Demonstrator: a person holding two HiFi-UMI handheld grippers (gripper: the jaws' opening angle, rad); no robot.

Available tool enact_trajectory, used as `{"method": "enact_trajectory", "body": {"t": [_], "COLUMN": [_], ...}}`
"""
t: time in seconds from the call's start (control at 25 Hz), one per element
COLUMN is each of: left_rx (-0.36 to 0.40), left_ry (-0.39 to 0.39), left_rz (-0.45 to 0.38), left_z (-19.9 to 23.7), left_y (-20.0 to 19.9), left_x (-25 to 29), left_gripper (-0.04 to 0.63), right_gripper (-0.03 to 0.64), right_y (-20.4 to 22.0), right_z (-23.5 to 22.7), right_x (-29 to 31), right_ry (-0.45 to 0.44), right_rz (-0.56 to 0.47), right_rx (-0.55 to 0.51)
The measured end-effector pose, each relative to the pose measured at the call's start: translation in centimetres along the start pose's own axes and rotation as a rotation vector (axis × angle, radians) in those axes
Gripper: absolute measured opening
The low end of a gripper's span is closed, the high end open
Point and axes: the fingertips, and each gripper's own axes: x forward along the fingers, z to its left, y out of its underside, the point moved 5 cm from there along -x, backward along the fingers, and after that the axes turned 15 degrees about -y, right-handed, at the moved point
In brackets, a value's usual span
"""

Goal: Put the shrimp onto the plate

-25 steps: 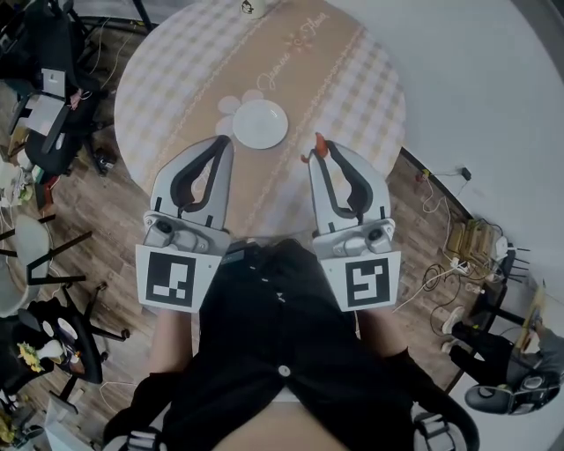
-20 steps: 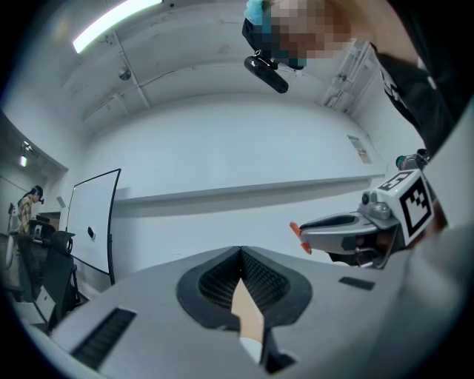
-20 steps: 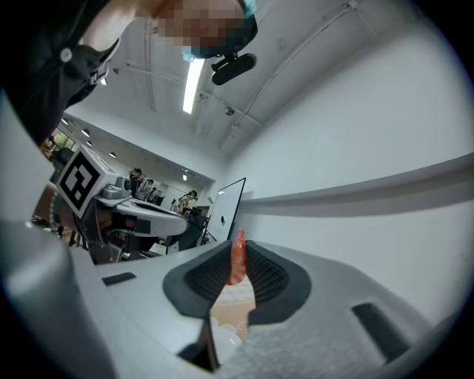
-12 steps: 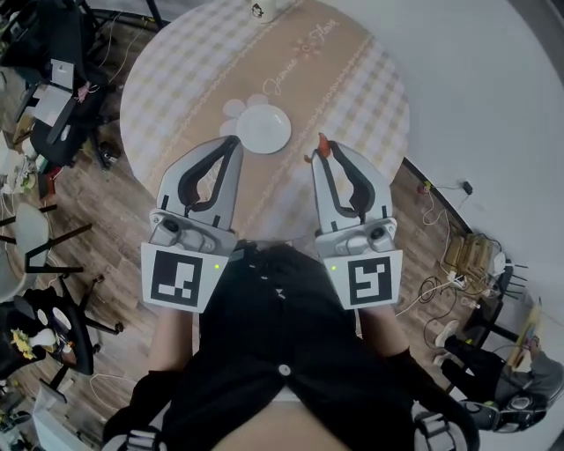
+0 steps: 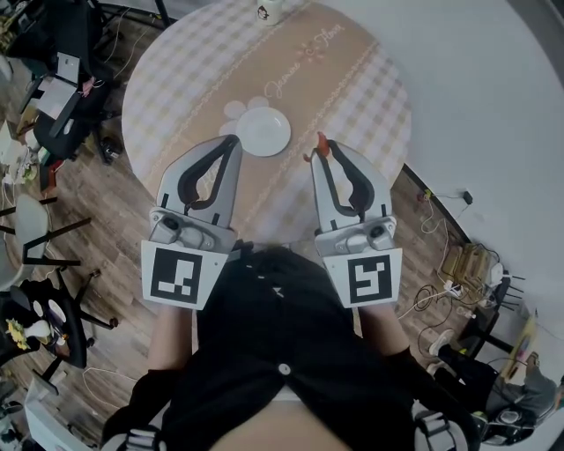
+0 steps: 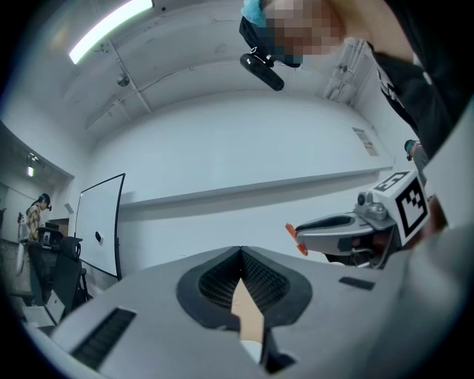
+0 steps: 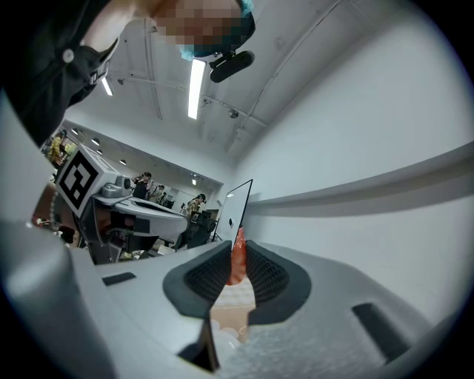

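An orange-red shrimp (image 5: pixel 320 146) sticks out of the tips of my right gripper (image 5: pixel 321 157), which is shut on it. In the right gripper view the shrimp (image 7: pixel 238 257) stands pinched between the dark pads. A small white plate (image 5: pixel 263 130) lies on the round checked table (image 5: pixel 176 70), ahead and to the left of the shrimp. My left gripper (image 5: pixel 228 144) hangs just left of the plate's near edge, shut with nothing in it; in its own view (image 6: pixel 241 260) the jaws meet at the tips. The right gripper (image 6: pixel 296 238) with the shrimp also shows there.
A white cup (image 5: pixel 269 11) stands at the table's far edge. Chairs and gear (image 5: pixel 53 88) crowd the wooden floor on the left; cables and boxes (image 5: pixel 467 255) lie on the right by the white wall (image 5: pixel 476 97). My dark-clothed body fills the bottom of the head view.
The view has shifted slightly, so table and plate sit a little farther up and right. Both grippers keep their pose, the shrimp still held.
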Motion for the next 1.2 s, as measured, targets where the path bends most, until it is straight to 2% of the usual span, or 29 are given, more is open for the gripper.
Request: {"method": "enact_trajectory", "body": {"t": [0.8, 1.2], "left_rx": [0.002, 0.007], "left_ry": [-0.057, -0.087], "left_rz": [0.033, 0.050], "left_z": [0.3, 0.6], "left_y": [1.0, 1.7], "left_x": [0.2, 0.1], "left_gripper": [0.003, 0.003], "right_gripper": [0.044, 0.044], "right_y": [1.7, 4.4], "right_z": [-0.5, -1.1], "right_x": [1.4, 3.0], "right_ry": [-0.069, -0.110], "right_rz": [0.023, 0.073], "right_rx": [0.012, 0.030]}}
